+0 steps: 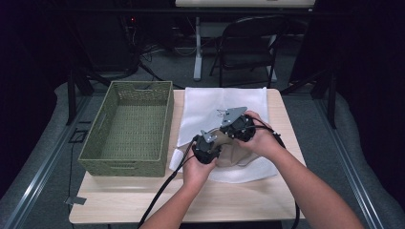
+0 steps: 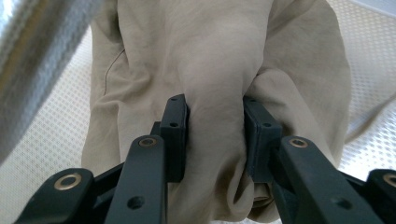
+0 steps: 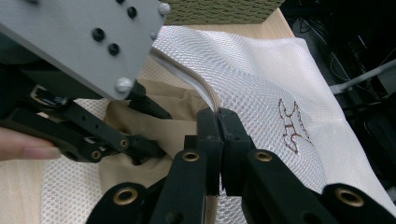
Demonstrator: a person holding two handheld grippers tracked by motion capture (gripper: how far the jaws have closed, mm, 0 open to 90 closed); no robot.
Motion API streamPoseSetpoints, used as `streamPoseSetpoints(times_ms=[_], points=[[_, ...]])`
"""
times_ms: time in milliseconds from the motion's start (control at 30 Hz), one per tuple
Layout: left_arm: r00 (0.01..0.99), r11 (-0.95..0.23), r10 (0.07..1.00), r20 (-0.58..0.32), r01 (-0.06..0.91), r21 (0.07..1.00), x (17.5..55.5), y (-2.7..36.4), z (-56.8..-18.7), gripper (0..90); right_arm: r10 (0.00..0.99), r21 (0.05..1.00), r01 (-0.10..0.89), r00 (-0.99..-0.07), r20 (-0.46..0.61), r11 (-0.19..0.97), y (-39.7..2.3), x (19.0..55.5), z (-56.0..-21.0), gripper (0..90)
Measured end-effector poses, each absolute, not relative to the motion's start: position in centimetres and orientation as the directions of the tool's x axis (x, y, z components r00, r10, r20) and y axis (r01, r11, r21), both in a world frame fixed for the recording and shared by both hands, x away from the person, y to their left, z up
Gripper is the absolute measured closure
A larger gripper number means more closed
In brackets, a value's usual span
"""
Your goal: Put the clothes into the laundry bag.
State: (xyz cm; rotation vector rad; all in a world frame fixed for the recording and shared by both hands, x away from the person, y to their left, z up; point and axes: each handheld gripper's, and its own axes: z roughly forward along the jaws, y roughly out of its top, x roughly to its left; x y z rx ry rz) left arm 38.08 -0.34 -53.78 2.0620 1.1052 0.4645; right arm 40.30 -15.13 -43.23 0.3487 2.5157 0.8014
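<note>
A white mesh bag [image 1: 215, 102] lies flat on the wooden table, with a beige garment [image 1: 235, 153] bunched at its near opening. My left gripper [image 1: 216, 144] is shut on a thick fold of that beige garment [image 2: 215, 56], the cloth squeezed between both pads [image 2: 173, 126]. My right gripper [image 1: 228, 132] is shut on the zipper edge of the mesh bag [image 3: 261, 70] and holds that edge up above the garment [image 3: 173, 100]. In the right gripper view the left gripper [image 3: 142, 153] reaches into the cloth just left of my own jaws.
A green woven basket [image 1: 165, 124] stands empty on the table's left half, next to the bag. A folding chair [image 1: 248, 43] and a desk leg stand on the floor beyond the far edge. Bare wood runs along the near edge.
</note>
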Motion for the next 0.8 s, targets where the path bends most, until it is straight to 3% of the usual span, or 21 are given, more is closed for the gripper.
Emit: streamPoseSetpoints(times_ms=[533, 800], points=[[0.502, -0.306, 0.865, -0.014, 0.548, 0.778, 39.3, -0.8, -54.6, 65.2, 0.372, 0.599, 0.090, -0.853, -0.366, 0.796, -15.3, 40.2, -43.0, 88.5], [0.536, -0.304, 0.843, -0.045, 0.544, 0.782, 38.8, -0.4, -54.0, 56.6, 0.377, 0.596, 0.100, -0.853, -0.361, 0.797, -15.4, 40.5, -43.2, 88.4]])
